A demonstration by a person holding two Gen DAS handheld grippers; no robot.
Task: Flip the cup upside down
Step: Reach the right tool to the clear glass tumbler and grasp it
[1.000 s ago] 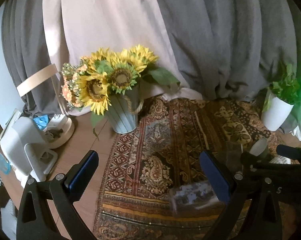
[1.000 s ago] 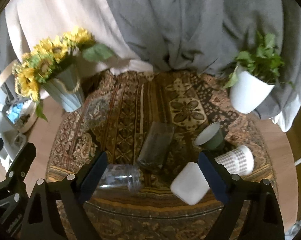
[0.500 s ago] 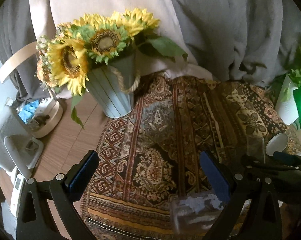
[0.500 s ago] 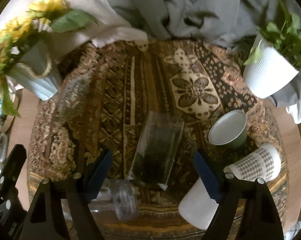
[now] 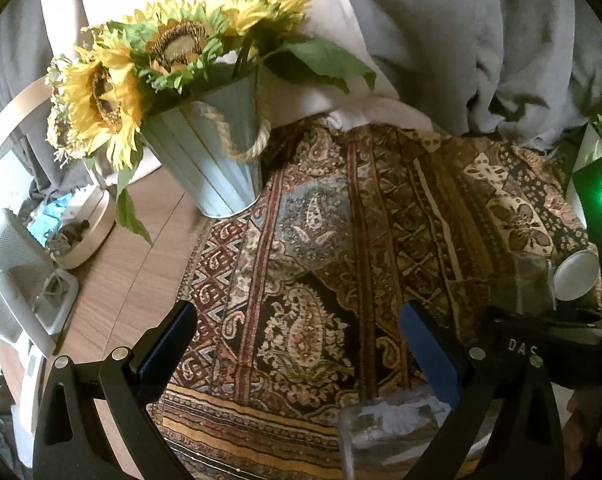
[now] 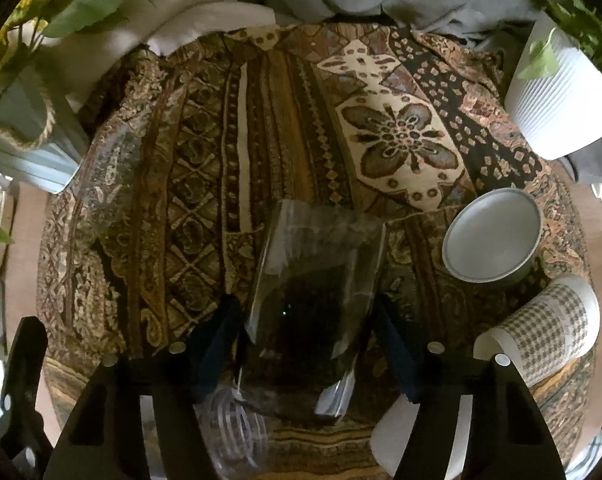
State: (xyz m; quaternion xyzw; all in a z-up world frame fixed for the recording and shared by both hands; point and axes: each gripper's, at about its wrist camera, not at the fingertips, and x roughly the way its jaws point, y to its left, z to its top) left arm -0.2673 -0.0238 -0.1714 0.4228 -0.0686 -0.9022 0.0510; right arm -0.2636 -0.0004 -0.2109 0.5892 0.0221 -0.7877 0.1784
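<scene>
A tall clear square glass [image 6: 313, 304] stands upright on the patterned cloth [image 6: 229, 152]. My right gripper [image 6: 309, 344] straddles it, its blue fingers on either side near the walls; I cannot tell whether they touch. The same glass shows faintly in the left wrist view [image 5: 521, 284]. My left gripper [image 5: 297, 344] is open and empty above the cloth. A clear ribbed cup [image 5: 385, 424] lies on its side under the left gripper's right finger, also low in the right wrist view [image 6: 237, 428].
A white cup with a grey rim [image 6: 493, 236] stands open side up. A houndstooth paper cup [image 6: 545, 332] and a white cup [image 6: 397, 428] lie on their sides. A sunflower bucket [image 5: 209, 160] stands left, a white plant pot [image 6: 557, 96] far right.
Both grippers moved forward and down. The right gripper has come around the tall glass, which was ahead of it before. The sunflower bucket looms larger in the left wrist view.
</scene>
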